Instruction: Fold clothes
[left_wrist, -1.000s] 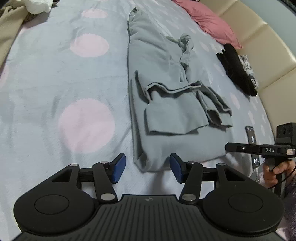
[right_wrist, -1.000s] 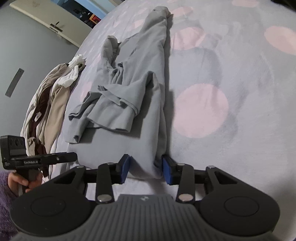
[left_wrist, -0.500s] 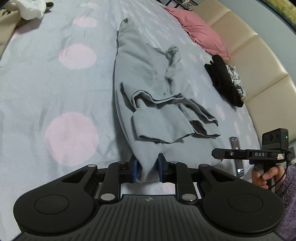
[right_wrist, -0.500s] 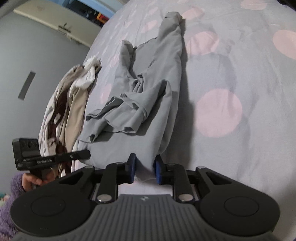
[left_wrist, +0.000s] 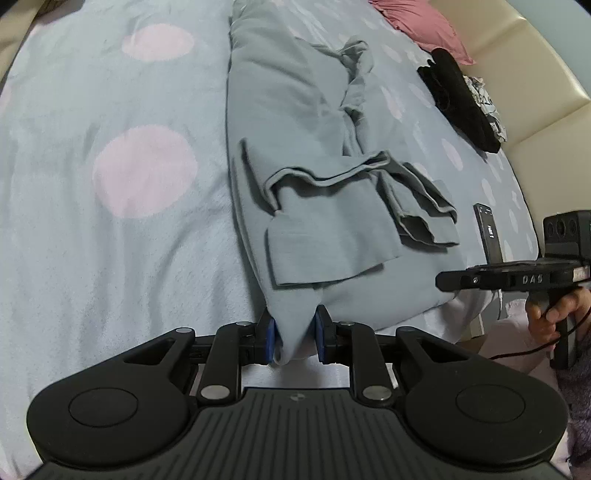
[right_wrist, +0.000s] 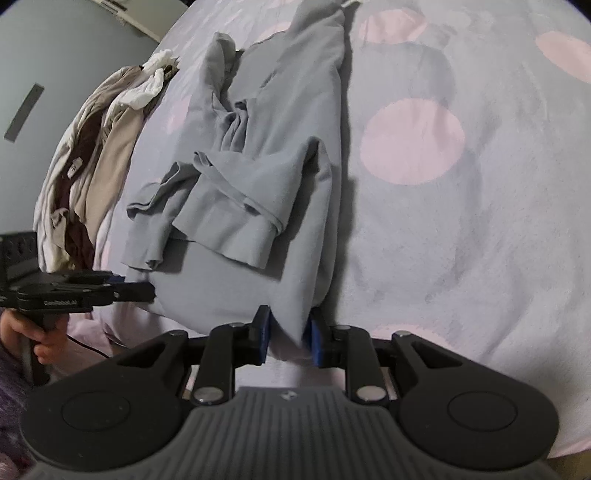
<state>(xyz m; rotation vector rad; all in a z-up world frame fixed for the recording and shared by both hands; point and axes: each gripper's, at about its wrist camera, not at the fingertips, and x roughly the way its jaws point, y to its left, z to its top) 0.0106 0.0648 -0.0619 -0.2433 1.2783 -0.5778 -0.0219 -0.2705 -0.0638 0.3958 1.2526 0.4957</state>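
Since a second ago my left tool (left_wrist: 294, 341) and right tool (right_wrist: 287, 338) clamped the gray shirt's (left_wrist: 314, 155) hem on the bed (left_wrist: 110, 240).

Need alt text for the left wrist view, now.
The left gripper pinches the near hem of a grey top lying lengthwise on a pink-dotted bedspread, sleeves folded across it. At right, a hand holds the right gripper.

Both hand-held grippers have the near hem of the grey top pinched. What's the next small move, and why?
Probably lift both corners together and carry the hem forward over the folded sleeves. The left hand-held gripper and right hand-held gripper each clamp a near corner of the grey top, which lies long and narrow on the bed, sleeves already tucked in.
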